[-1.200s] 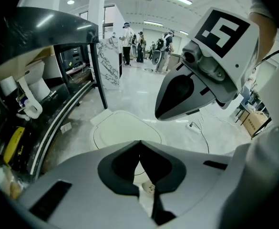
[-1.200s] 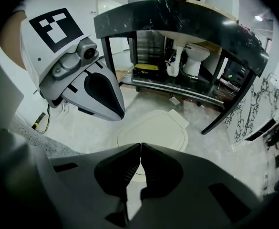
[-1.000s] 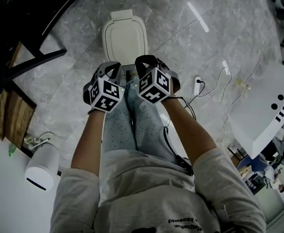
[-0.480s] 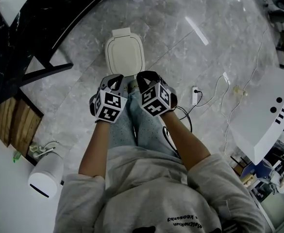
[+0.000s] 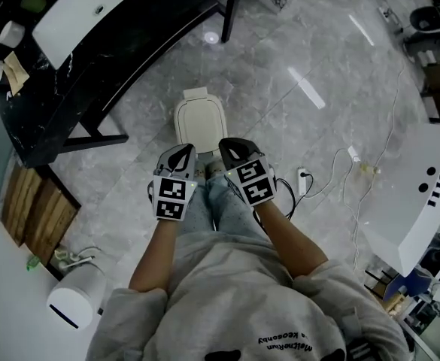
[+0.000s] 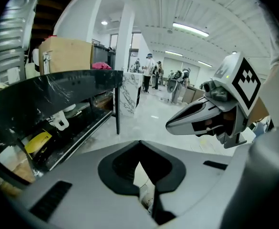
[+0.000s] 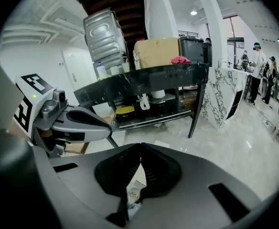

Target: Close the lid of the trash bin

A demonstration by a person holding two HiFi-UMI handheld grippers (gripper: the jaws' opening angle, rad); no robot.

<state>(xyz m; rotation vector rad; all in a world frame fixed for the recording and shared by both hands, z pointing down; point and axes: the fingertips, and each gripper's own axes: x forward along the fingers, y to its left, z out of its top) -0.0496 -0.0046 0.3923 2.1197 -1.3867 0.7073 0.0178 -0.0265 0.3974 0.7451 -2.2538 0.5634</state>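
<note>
The cream trash bin point(image 5: 200, 123) stands on the marble floor ahead of the person's feet, its lid lying flat down on it. Both grippers hang side by side above the person's legs, well above the bin and apart from it. My left gripper point(image 5: 182, 153) is shut with nothing in it, its tips meeting in the left gripper view point(image 6: 139, 144). My right gripper point(image 5: 231, 149) is also shut and empty point(image 7: 140, 149). Each one shows in the other's view: the right gripper point(image 6: 177, 125) and the left gripper point(image 7: 106, 126). A cream sliver of the bin point(image 6: 140, 173) shows under the left jaws.
A black marble-topped table point(image 5: 92, 66) with a lower shelf runs along the upper left. Wooden boards point(image 5: 35, 209) and a white appliance point(image 5: 73, 303) lie at the lower left. A power strip with cables point(image 5: 304, 180) lies to the right, near a white curved unit point(image 5: 423, 194).
Both grippers and the head camera have risen, so the bin looks smaller and farther below. The lid stays down. Both pairs of jaws stay shut.
</note>
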